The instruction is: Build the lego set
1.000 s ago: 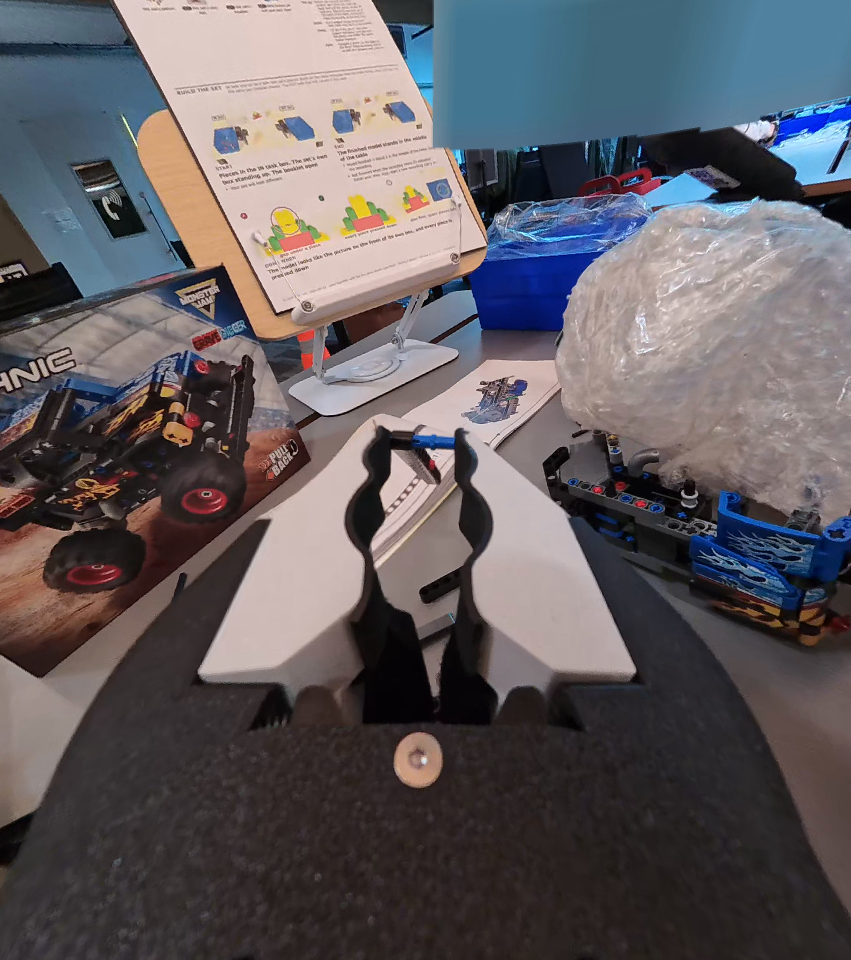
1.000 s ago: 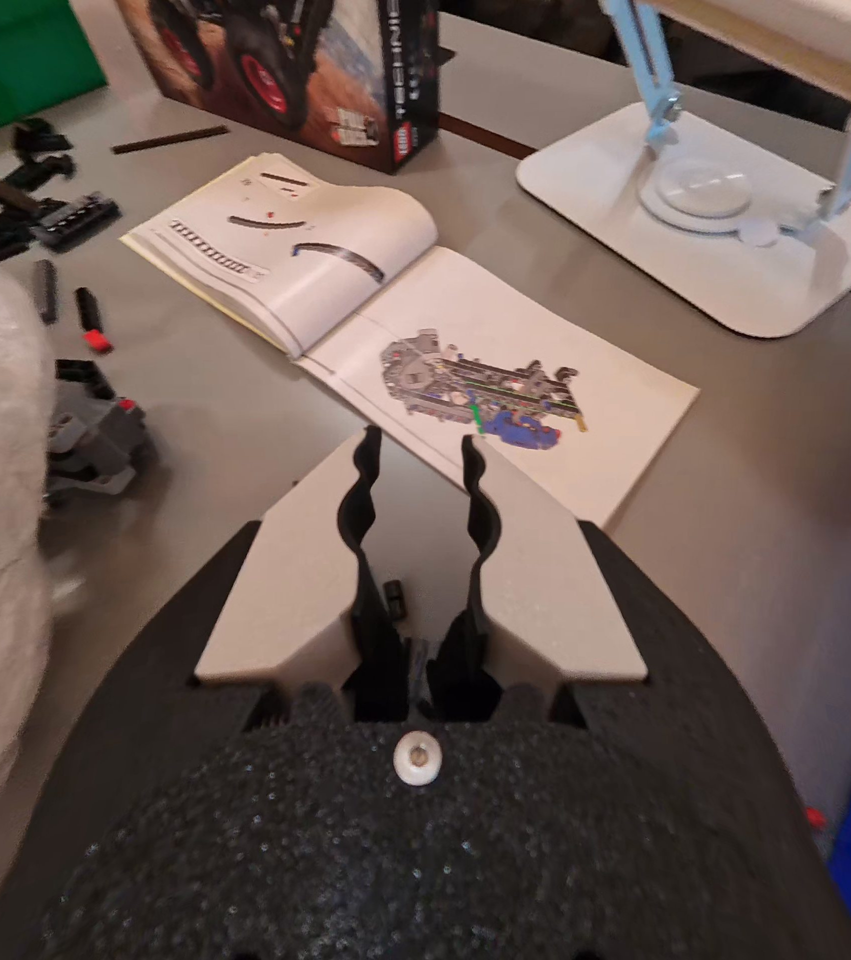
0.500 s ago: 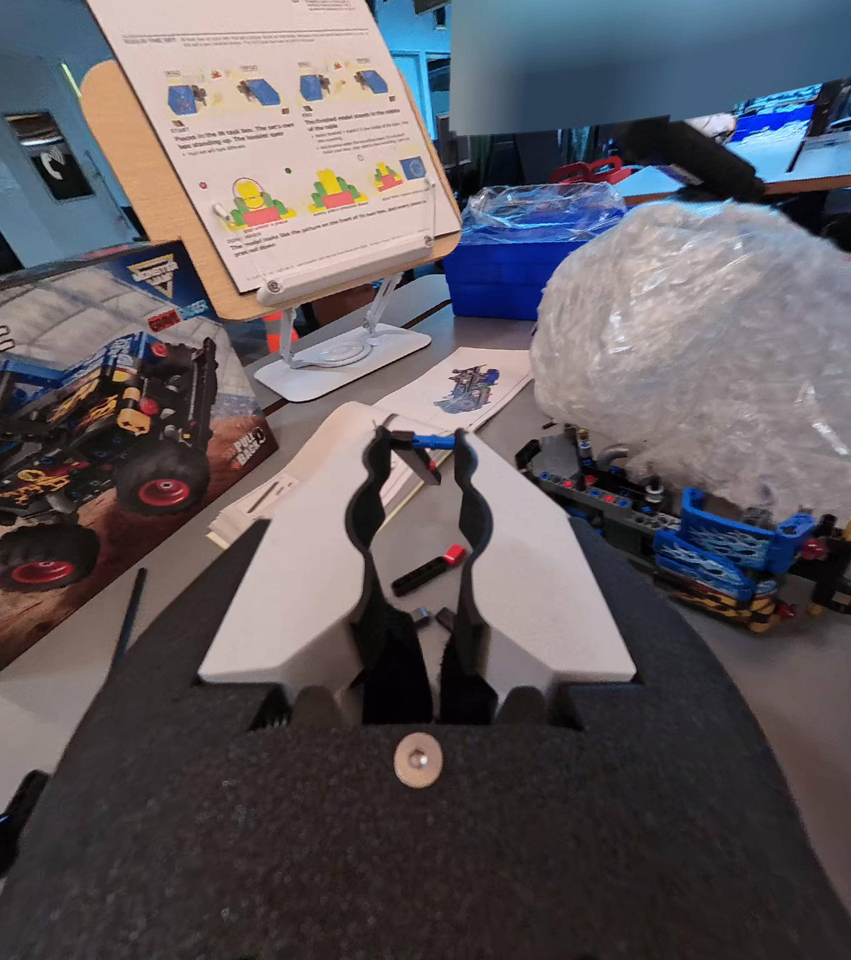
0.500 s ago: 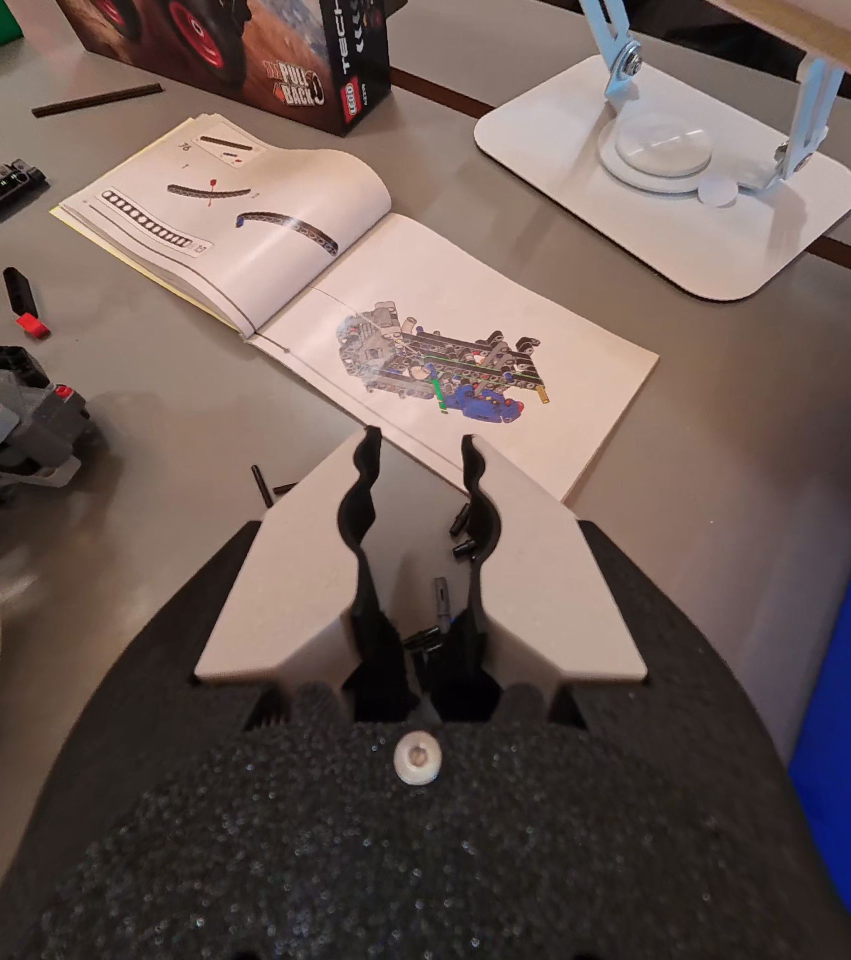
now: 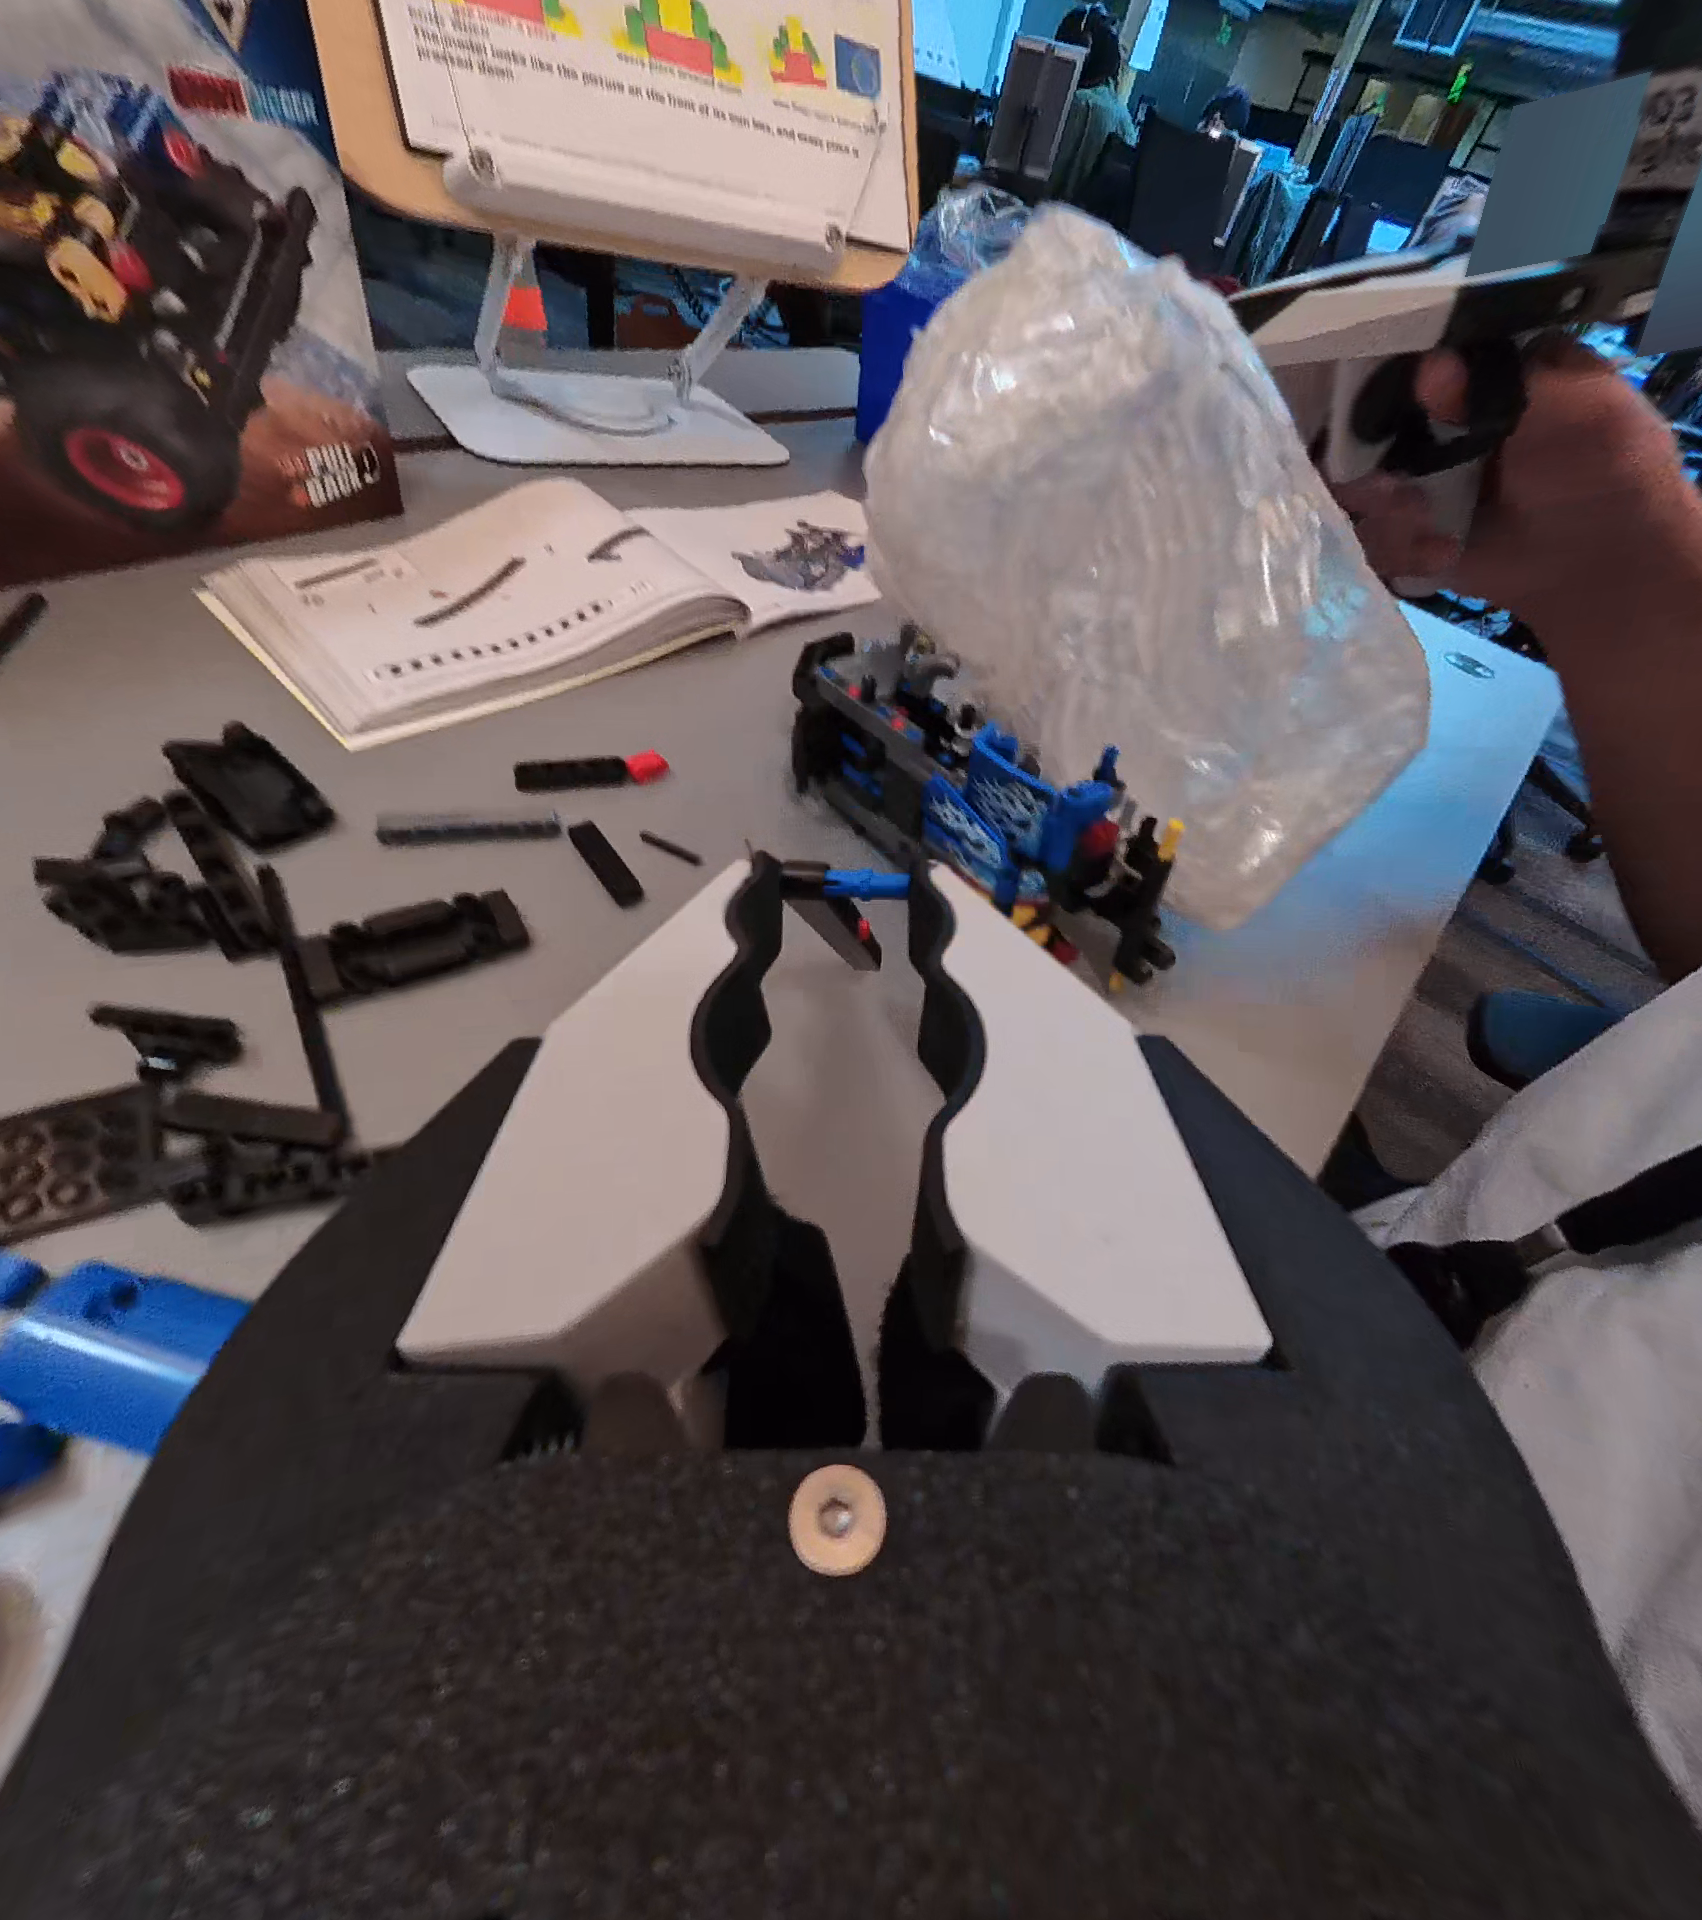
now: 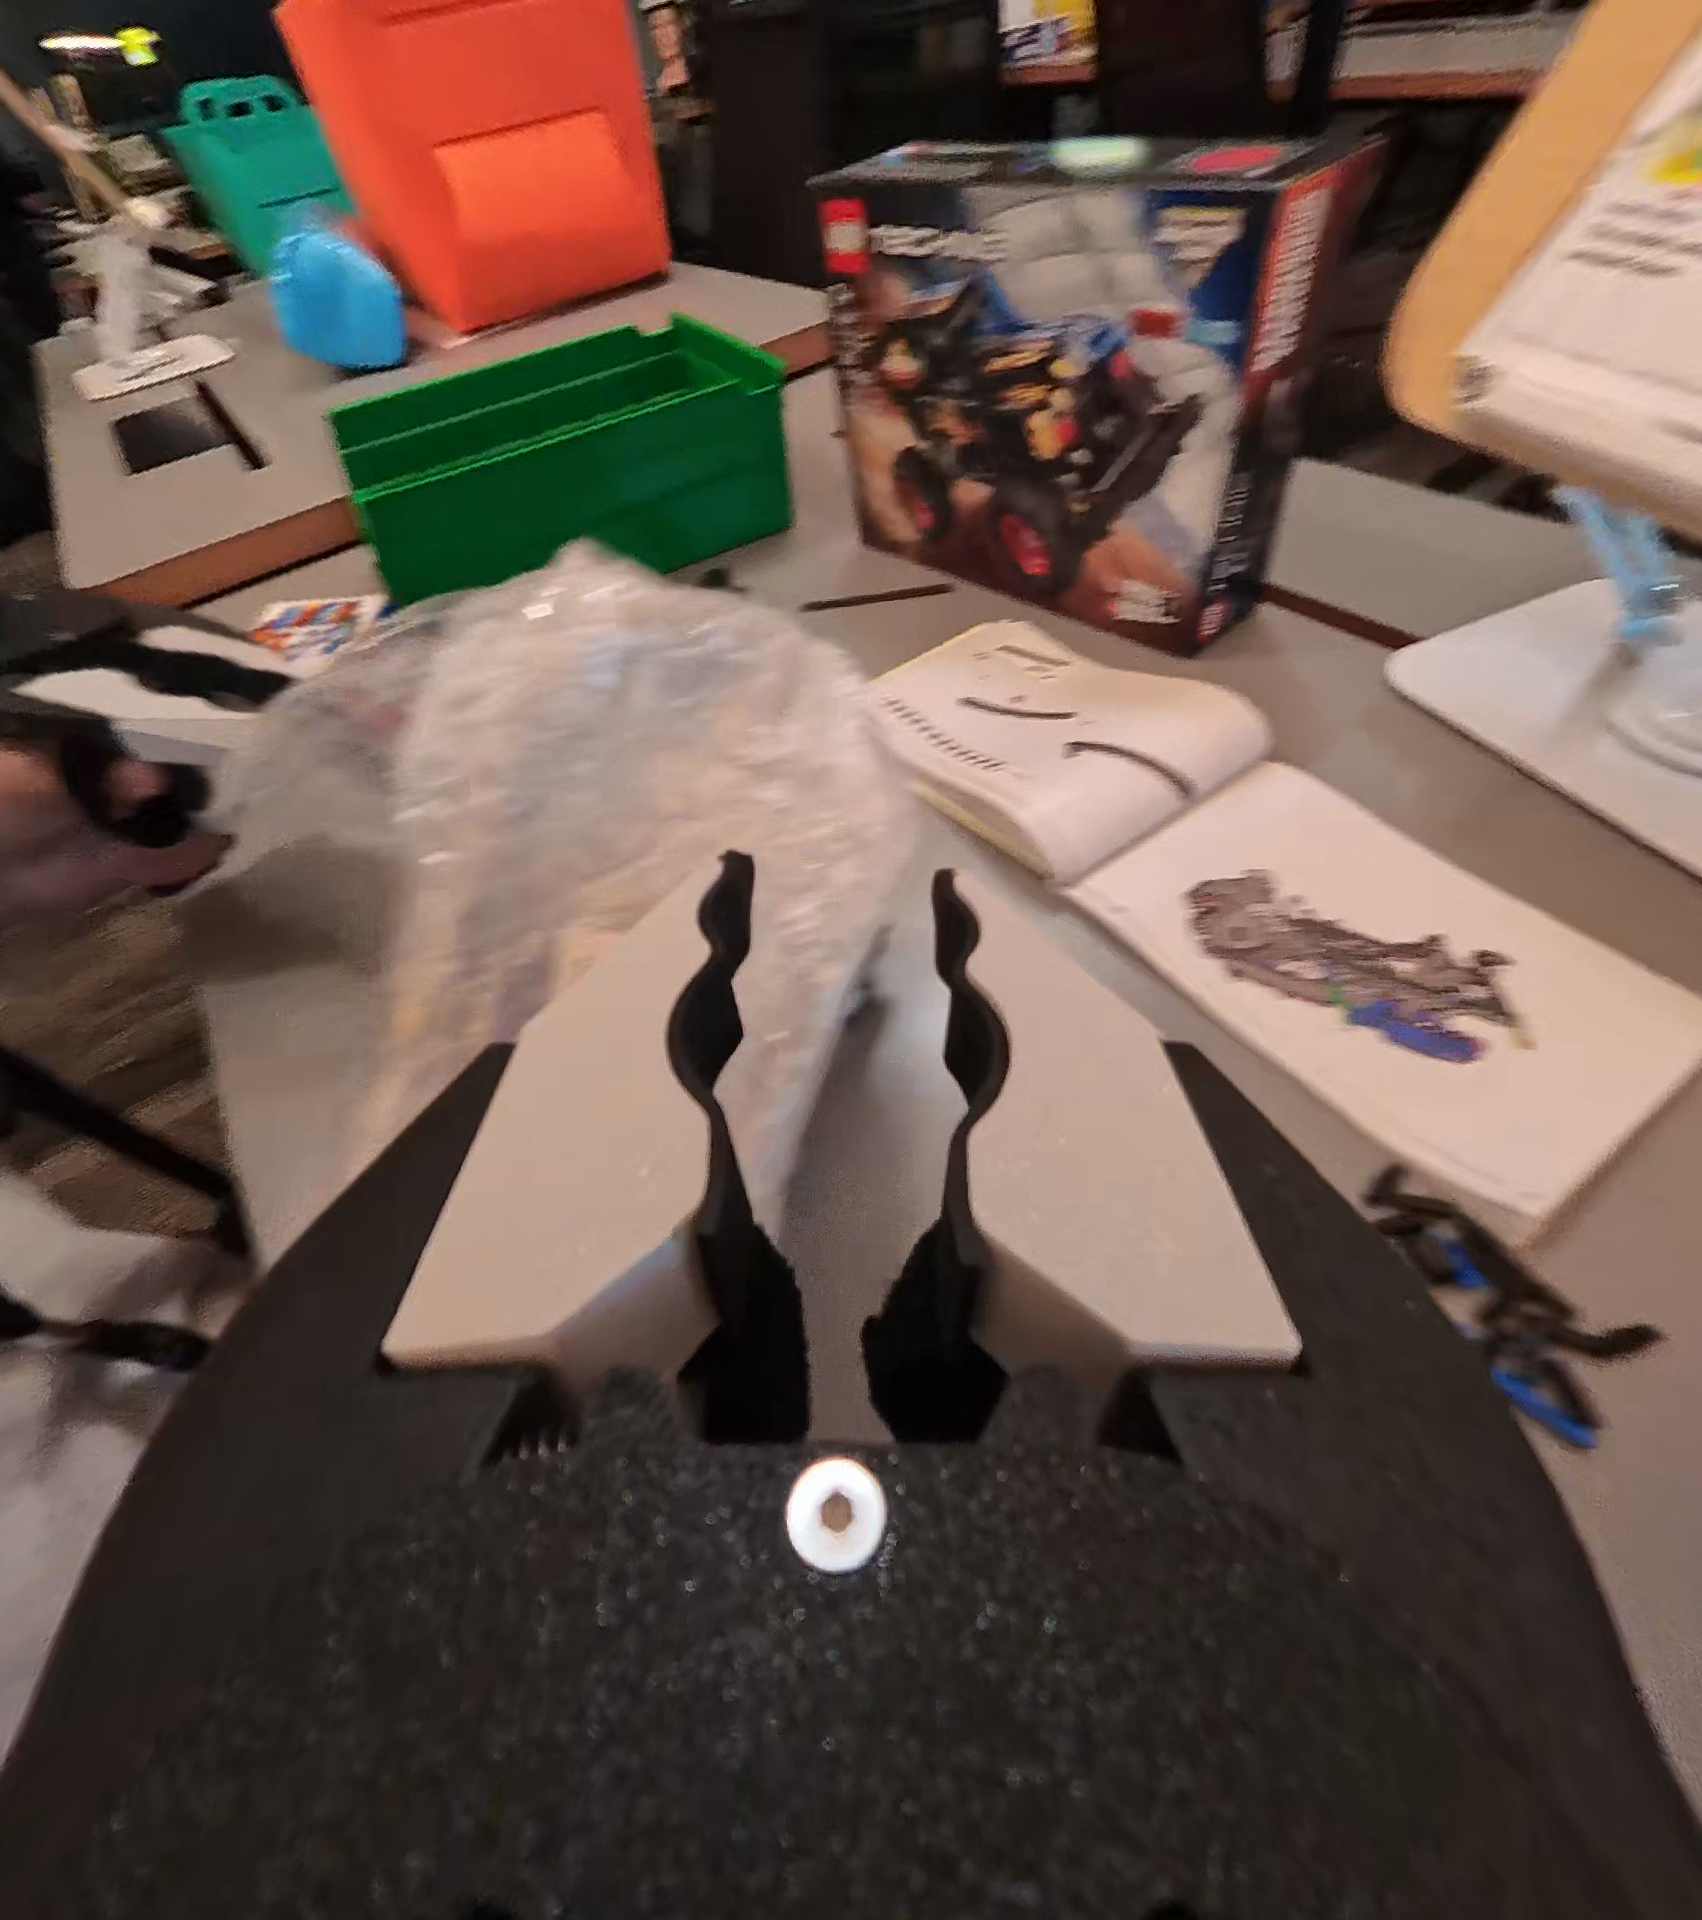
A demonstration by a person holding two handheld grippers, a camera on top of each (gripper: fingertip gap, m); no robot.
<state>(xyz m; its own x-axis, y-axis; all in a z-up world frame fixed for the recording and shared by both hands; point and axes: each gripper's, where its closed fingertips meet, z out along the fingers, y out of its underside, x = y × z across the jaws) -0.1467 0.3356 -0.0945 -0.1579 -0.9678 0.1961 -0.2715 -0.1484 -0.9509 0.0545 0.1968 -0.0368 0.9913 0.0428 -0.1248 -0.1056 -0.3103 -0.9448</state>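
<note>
Black beam with a blue pin (image 5: 831, 902) sits clamped at the fingertips of the left gripper (image 5: 836, 883), above the table (image 5: 99, 665), near the half-built truck (image 5: 982, 810). Right gripper (image 6: 839, 883) is open and holds nothing. For a good fit, I would steady the truck first, then align the pin before pressing.

Printed lettering and a brand logo stand on the set box (image 5: 130, 260) far left. More print covers the sheet (image 5: 639, 104) on the far stand (image 5: 598, 405).
</note>
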